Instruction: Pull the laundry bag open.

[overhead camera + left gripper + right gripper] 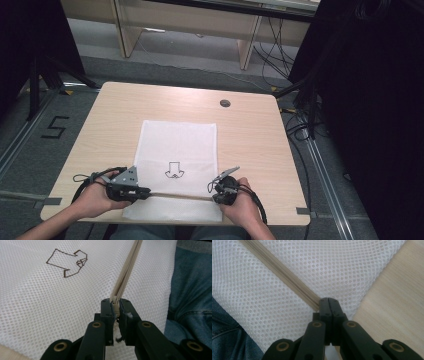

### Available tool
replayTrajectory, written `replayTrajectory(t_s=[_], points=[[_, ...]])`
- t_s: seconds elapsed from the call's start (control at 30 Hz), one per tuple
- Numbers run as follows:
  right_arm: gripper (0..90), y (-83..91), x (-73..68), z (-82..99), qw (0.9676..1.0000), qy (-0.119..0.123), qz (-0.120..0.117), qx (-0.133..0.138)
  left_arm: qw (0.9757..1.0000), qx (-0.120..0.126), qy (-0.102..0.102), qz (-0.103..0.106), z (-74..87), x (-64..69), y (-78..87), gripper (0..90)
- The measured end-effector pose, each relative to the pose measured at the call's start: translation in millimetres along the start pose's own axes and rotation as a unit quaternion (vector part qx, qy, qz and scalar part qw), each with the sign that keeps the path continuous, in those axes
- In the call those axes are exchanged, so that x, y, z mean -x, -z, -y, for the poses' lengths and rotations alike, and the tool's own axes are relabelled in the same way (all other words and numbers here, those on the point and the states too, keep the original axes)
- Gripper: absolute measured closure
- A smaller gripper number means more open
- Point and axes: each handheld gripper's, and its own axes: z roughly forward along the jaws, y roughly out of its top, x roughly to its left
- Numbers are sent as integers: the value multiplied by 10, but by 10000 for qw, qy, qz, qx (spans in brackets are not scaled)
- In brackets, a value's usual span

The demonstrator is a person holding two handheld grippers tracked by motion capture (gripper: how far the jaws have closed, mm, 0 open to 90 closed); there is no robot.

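White mesh bag [178, 145] on table [250, 135], arrow mark [174, 170], both grippers clamped on beige zipper [175, 195], left gripper [145, 191], right gripper [212, 188].

White net bag, tan zipper, black grippers

We see a white mesh bag [177, 145] full of tiny holes, with a dark arrow drawing [174, 170], a tan zipper [175, 195], a light wood table [250, 135] and blue jeans [190, 290].
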Motion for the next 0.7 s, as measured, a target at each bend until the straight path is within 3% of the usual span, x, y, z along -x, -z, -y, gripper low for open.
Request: replayTrajectory(t_s=[0.03, 0.13, 0.17, 0.27, 0.57, 0.6, 0.63, 0.7], points=[[900, 1, -3, 1, 10000, -16, 8, -4, 10000, 30, 72, 9, 1, 7, 0, 818], [900, 2, -2, 0, 10000, -4, -9, -5, 10000, 2, 11, -4, -1, 3, 5, 818], [900, 6, -13, 1, 9999, -96, 5, -47, 10000, -12, 2, -20, 2, 0, 5, 818], [900, 0, 3, -2, 10000, 7, -9, 4, 10000, -4, 16, -14, 3, -11, 16, 818], [900, 2, -5, 0, 10000, -48, 6, -9, 10000, 5, 57, -5, 7, -7, 24, 818], [900, 2, -7, -1, 10000, -47, 17, -12, 10000, -53, -19, -34, 6, -16, 33, 818], [900, 1, -7, -1, 10000, -44, 18, -11, 9999, 48, 96, 15, 8, 10, 22, 818], [900, 1, -6, -1, 10000, -46, 17, -14, 10000, 11, 51, 2, 12, 8, 26, 819]])
